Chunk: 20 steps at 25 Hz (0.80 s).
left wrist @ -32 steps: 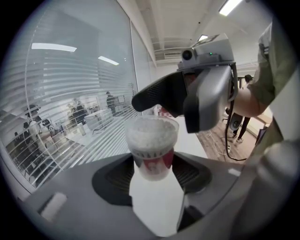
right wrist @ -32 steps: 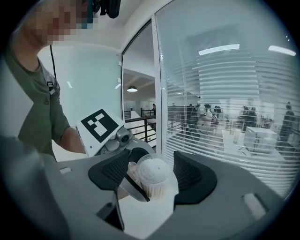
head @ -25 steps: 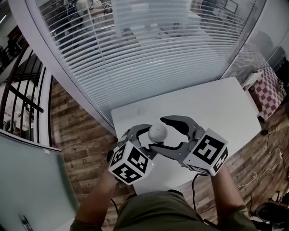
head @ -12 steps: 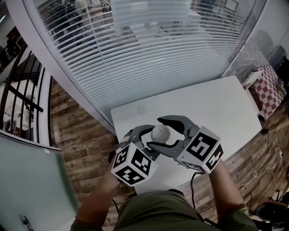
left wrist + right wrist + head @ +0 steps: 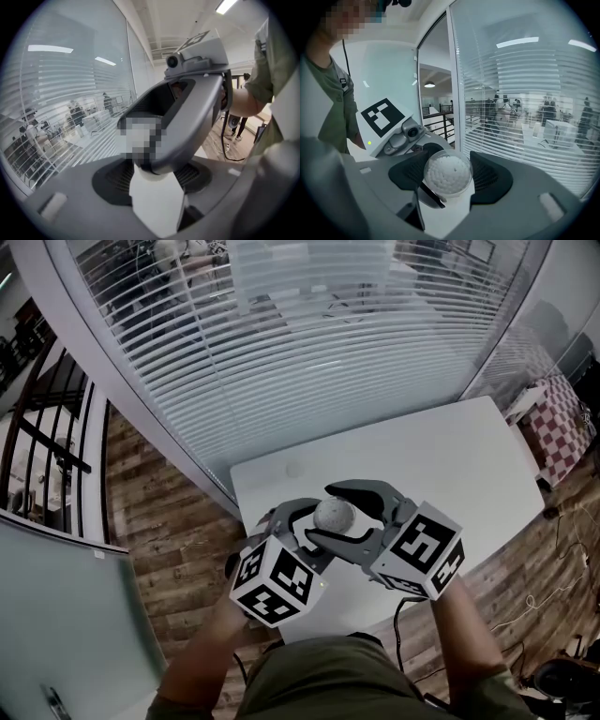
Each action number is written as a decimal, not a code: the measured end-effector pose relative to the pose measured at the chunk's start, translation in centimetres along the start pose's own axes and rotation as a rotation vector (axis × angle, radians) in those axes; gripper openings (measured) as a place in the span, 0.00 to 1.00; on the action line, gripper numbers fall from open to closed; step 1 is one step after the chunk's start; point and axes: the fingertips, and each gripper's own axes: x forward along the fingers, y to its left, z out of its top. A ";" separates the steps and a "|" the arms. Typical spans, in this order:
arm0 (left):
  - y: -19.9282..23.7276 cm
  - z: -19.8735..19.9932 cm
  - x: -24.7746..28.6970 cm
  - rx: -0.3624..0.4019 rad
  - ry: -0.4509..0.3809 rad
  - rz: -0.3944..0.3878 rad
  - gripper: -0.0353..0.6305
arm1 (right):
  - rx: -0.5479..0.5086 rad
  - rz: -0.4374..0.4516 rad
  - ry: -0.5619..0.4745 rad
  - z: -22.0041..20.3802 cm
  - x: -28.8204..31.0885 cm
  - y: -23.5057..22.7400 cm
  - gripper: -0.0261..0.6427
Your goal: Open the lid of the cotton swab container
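Left gripper (image 5: 157, 183) clamps the white body of the cotton swab container (image 5: 333, 514), held at frame centre above the worktop (image 5: 441, 456). Right gripper (image 5: 448, 180): jaws have just been closing and stand slightly apart either side of the clear lid (image 5: 446, 169).

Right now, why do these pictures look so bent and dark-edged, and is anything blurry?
Head view: the wide lens bows the window blinds into curves; the lighting is soft and nothing is smeared. Left gripper view: a round black border, and a mosaic patch added afterwards over the middle. Right gripper view: same border, the cotton swab container sharp at centre, ceiling lights as bright streaks.
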 end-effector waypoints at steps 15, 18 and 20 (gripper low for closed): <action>0.0 0.3 -0.4 -0.035 -0.026 0.006 0.44 | 0.016 -0.022 -0.136 2.1 -1.9 -0.2 0.47; 0.2 0.3 -0.6 -0.042 -0.028 0.015 0.44 | 0.018 -0.026 -0.163 2.6 -2.5 -0.3 0.47; 0.4 0.3 -0.8 -0.043 -0.027 0.020 0.44 | 0.020 -0.029 -0.174 2.8 -2.9 -0.3 0.47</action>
